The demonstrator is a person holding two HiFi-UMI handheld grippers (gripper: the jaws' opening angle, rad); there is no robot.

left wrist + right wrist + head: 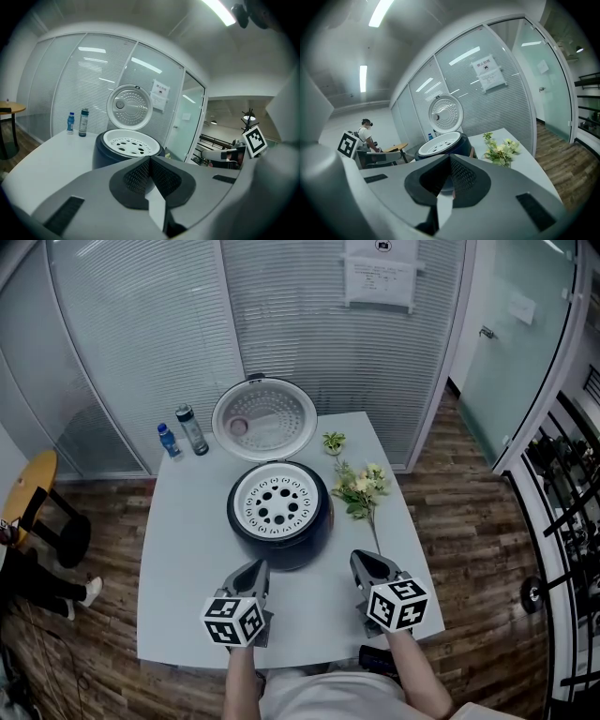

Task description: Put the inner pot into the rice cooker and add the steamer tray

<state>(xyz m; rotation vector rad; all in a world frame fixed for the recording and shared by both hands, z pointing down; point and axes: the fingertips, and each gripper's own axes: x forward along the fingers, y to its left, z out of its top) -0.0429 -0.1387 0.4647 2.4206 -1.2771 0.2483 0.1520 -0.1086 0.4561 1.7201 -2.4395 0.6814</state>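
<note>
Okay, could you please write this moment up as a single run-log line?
steamer tray: in rice cooker | lid: open | left gripper: shut, empty | right gripper: shut, empty

Left hand-held gripper closed, empty; steamer tray seated in rice cooker, lid raised.

Overhead; two low, toward rice cooker

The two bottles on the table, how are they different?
The blue bottle is shorter; the grey bottle is taller. The blue bottle has a blue cap and label; the grey bottle has a dark cap. The blue bottle stands further left in the head view, the grey bottle nearer the rice cooker. Both stand upright on the table.
</note>
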